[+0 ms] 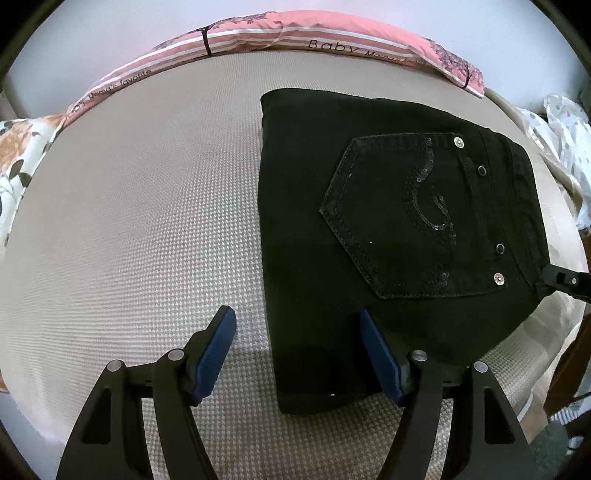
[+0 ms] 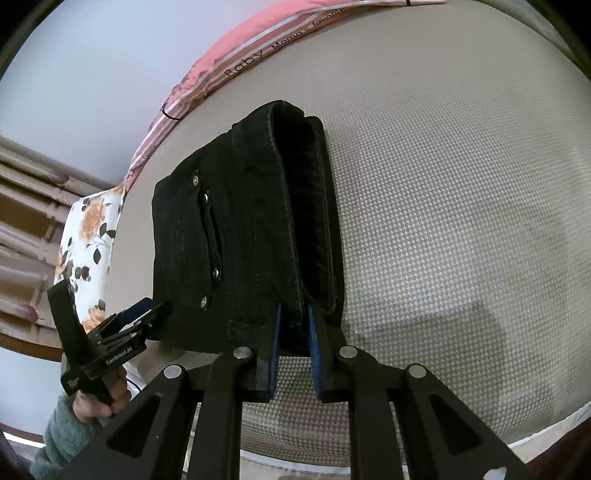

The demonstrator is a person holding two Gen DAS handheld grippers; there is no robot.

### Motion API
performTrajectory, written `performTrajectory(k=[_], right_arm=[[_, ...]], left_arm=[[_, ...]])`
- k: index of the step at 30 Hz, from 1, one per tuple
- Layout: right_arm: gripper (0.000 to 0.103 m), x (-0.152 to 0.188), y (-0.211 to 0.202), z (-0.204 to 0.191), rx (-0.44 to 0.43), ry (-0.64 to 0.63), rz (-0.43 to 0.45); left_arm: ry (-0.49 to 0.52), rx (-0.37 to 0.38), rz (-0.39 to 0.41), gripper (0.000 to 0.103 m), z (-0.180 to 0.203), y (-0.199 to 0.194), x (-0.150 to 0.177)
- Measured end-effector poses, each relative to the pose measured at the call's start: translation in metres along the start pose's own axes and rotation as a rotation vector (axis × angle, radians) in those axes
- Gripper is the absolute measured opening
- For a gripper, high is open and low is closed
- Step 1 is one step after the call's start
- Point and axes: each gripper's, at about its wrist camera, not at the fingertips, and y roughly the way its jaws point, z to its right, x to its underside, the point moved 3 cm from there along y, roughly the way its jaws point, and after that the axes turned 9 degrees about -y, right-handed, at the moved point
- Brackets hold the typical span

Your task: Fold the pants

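The black pants (image 1: 369, 229) lie folded into a compact stack on the beige bed cover (image 1: 147, 221), back pocket with sequins facing up. My left gripper (image 1: 297, 325) is open, its blue pads straddling the stack's near left corner without holding it. In the right wrist view the pants (image 2: 229, 229) show their waistband edge. My right gripper (image 2: 293, 314) is shut on that waistband edge, blue pads pressed on the cloth. The left gripper (image 2: 147, 310) shows there at the left, held by a hand. The right gripper's tip (image 1: 565, 280) shows at the stack's right edge.
A pink striped pillow (image 1: 295, 33) lies along the far edge of the bed. A floral pillow (image 1: 18, 155) lies at the left. White dotted cloth (image 1: 565, 140) lies off the bed at the right. A wooden headboard (image 2: 22, 221) stands at the left.
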Motion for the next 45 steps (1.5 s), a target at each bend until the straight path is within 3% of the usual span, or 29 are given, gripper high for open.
performTrajectory(k=[7, 8, 10, 15, 18, 23, 32, 37, 45], right_arm=[[0.018, -0.010, -0.002, -0.009, 0.051, -0.035, -0.032], [0.022, -0.012, -0.003, -0.011, 0.064, -0.044, -0.033], [0.048, -0.018, -0.007, -0.014, 0.106, -0.065, -0.023], [0.050, -0.036, -0.012, -0.023, 0.110, -0.111, 0.008], [0.058, -0.045, -0.006, -0.025, 0.126, -0.134, -0.004], [0.058, -0.054, 0.004, -0.019, 0.130, -0.132, -0.019], [0.063, -0.055, 0.020, 0.005, 0.032, -0.106, -0.044], [0.063, -0.053, 0.027, 0.018, -0.088, -0.065, -0.049], [0.058, -0.060, 0.033, 0.029, -0.226, -0.077, -0.064]], left_arm=[[0.021, -0.039, 0.021, 0.070, 0.005, -0.007, -0.001], [0.034, -0.048, 0.029, 0.070, 0.007, -0.009, -0.001], [0.052, -0.056, 0.037, 0.070, 0.010, -0.012, -0.002], [0.054, -0.055, 0.055, 0.070, 0.009, -0.018, -0.009], [0.044, -0.068, 0.066, 0.070, 0.005, -0.020, -0.016], [0.001, -0.072, 0.053, 0.070, -0.008, -0.015, -0.027], [-0.166, 0.130, -0.065, 0.070, -0.043, 0.005, -0.043], [-0.253, 0.304, -0.140, 0.070, -0.055, 0.018, -0.047], [-0.244, 0.431, -0.188, 0.070, -0.045, 0.029, -0.059]])
